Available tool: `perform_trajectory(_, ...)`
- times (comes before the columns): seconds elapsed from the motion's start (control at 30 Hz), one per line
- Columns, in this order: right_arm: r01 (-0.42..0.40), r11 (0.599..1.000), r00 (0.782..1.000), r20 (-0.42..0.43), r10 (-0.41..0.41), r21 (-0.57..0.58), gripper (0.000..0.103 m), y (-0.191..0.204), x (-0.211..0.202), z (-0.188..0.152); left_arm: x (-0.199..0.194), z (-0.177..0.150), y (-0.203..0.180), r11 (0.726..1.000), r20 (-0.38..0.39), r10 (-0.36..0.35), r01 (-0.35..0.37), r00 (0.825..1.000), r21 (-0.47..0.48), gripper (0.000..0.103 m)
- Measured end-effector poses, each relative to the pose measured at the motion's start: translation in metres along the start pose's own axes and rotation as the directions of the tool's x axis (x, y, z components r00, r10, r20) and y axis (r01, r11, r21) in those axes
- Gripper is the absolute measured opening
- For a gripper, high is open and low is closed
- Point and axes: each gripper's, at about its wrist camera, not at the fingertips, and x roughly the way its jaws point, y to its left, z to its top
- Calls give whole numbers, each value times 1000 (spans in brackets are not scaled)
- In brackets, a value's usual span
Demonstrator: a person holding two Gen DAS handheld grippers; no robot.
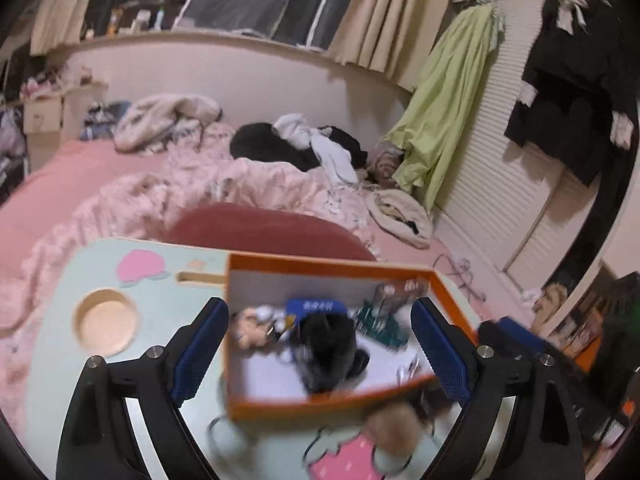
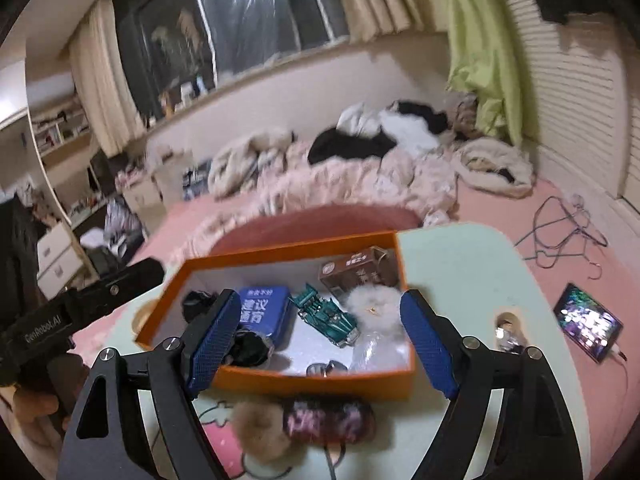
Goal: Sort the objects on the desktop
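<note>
An orange box (image 2: 288,382) stands on a pale green lap table (image 2: 460,272). It holds a blue tin (image 2: 266,310), a green toy car (image 2: 326,314), a brown carton (image 2: 354,270), a white fluffy ball (image 2: 374,306) and black items (image 2: 198,302). My right gripper (image 2: 320,342) is open and empty over the box's near side. In front of the box lie a tan pompom (image 2: 260,426) and a dark pink-patterned case (image 2: 328,420). My left gripper (image 1: 320,350) is open and empty above the same box (image 1: 304,404); the blue tin (image 1: 316,306) and a black item (image 1: 326,354) show inside.
The table has a round cup recess (image 1: 106,322) at its left and stands on a pink bed (image 1: 80,176) with a rumpled quilt and clothes. A lit tablet (image 2: 588,322) and wire hangers (image 2: 560,232) lie on the bed to the right. The left gripper's body (image 2: 80,308) shows at left.
</note>
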Motion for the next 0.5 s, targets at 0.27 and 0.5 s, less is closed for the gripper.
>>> perform_trajectory(0.27,85,988,984,-148,-104,-126,82,6,-11,-62,-2,-75,-4,990,-202,122,-104,972,97,95)
perform_trajectory(0.5,149,965,948,-246,-202,-217,90,7,10,-89,19,-102,-2,955,-286,258,-199,923,220,103)
